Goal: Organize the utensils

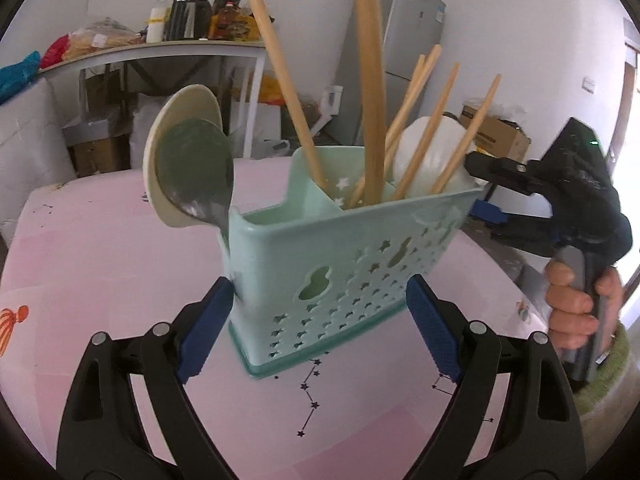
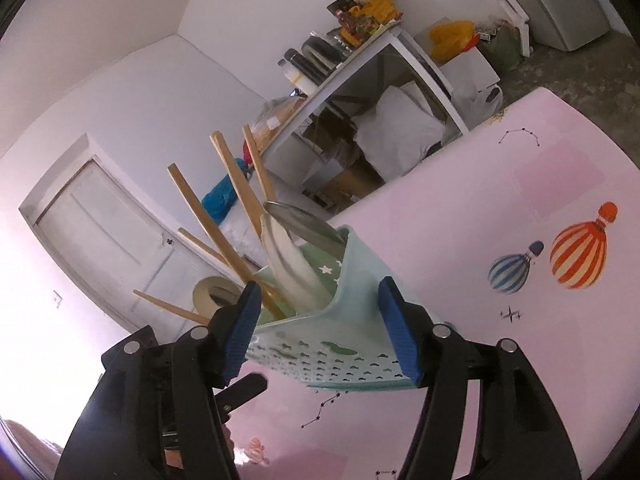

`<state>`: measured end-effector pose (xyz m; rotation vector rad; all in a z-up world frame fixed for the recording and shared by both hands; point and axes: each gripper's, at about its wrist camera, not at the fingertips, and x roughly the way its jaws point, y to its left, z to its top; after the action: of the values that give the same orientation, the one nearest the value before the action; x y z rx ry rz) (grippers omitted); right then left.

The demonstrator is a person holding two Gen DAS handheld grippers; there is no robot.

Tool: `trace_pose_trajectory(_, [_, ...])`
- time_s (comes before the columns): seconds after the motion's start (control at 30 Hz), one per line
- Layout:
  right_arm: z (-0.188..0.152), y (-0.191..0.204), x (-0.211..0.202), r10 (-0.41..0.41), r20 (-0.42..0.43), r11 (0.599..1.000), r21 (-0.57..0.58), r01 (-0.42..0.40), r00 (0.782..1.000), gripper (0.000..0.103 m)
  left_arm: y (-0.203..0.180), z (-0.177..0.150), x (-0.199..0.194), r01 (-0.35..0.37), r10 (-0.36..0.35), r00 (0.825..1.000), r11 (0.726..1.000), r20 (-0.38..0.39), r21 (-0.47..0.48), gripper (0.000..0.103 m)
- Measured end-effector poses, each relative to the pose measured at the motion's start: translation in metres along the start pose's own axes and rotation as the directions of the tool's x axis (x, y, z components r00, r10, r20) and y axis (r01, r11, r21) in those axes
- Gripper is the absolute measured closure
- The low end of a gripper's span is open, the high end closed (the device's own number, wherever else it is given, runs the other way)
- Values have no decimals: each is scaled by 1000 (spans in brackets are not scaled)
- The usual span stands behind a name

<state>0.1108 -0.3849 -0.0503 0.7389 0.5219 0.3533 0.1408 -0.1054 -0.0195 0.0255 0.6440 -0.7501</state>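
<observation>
left tool (image 1: 318, 328) open around caddy (image 1: 340, 264) near table (image 1: 100, 260) edge

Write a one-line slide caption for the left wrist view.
Open left claw flanks a mint utensil caddy holding chopsticks and spoons on the pink table.

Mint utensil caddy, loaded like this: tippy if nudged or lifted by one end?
Likely top-heavy: tall wooden handles and spoon bowls stand well above the caddy rim. Its thin perforated plastic walls may flex. It already looks tilted, so the contents may shift.
</observation>
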Motion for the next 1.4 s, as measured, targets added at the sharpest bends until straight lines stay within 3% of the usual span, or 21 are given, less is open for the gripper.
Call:
trace_pose_trajectory(0.1, [-6,7,-4,-32,-4,999,-11,32,999,43,5,-1,-5,11,-11,1000,1000,-3,-18,20])
trace_pose_trajectory(0.47, [-37,28,-16,-31,0,999,44,31,1000,43,12,-2,-27,2,-5,1000,997,-30,-83,20])
trace_pose_trajectory(1.1, [-35,26,-7,-53,-23,995,78,55,998,43,2,-14,-43,8,-9,1000,996,-9,-84,19])
trace_pose_trajectory(1.4, [-67,46,-48,-198,30,980,-16,198,980,41,2,-39,-76,-81,79,997,991,-23,-110,18])
